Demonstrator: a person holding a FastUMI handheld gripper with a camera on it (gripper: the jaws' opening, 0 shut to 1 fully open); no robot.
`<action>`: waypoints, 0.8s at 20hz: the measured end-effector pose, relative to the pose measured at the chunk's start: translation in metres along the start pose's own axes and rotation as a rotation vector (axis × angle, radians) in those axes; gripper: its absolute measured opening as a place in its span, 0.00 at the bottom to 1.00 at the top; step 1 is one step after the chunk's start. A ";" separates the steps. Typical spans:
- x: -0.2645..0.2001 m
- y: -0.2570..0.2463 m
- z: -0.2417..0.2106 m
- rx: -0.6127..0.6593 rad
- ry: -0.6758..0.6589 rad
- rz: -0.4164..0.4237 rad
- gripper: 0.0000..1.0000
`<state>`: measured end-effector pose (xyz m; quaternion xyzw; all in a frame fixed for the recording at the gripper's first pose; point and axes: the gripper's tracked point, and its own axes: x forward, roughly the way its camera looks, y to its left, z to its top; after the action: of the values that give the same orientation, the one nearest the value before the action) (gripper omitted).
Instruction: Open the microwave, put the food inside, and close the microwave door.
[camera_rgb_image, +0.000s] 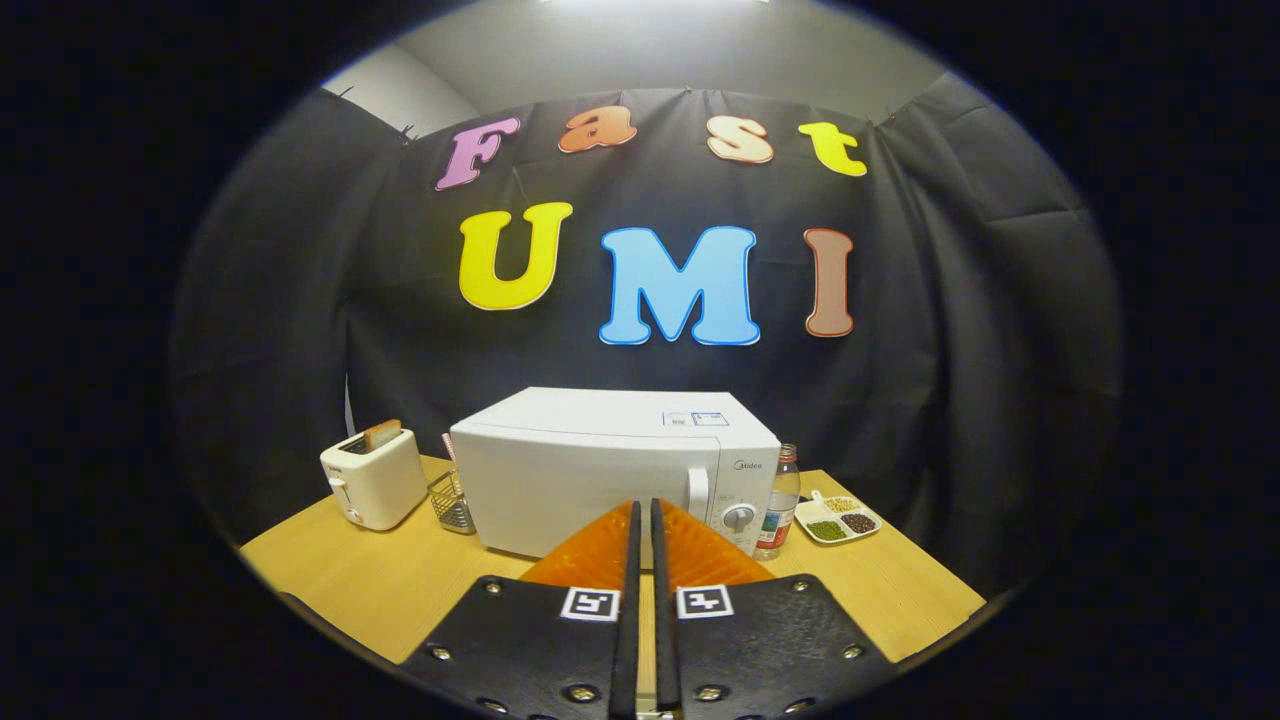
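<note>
A white microwave (600, 470) stands on the wooden table (350, 580) with its door closed, its handle (697, 492) and a round knob (739, 518) at the right of its front. My gripper (643, 510) hovers in front of it, above the table, fingers nearly touching with nothing between them. A white divided dish of food (838, 520), holding green, dark and pale portions, sits on the table to the right of the microwave, beyond the fingers.
A white toaster (373, 478) with a slice of bread stands left of the microwave. A small wire basket (452, 500) sits between them. A glass bottle (781, 500) stands beside the microwave's right side, near the dish.
</note>
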<state>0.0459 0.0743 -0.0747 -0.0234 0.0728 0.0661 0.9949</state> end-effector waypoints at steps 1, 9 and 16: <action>-0.009 0.001 0.002 -0.002 -0.010 -0.001 0.13; -0.056 0.020 -0.002 0.013 -0.034 0.001 0.96; -0.078 0.023 0.012 0.019 -0.074 -0.006 0.97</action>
<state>-0.0321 0.0878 -0.0522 -0.0116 0.0366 0.0632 0.9973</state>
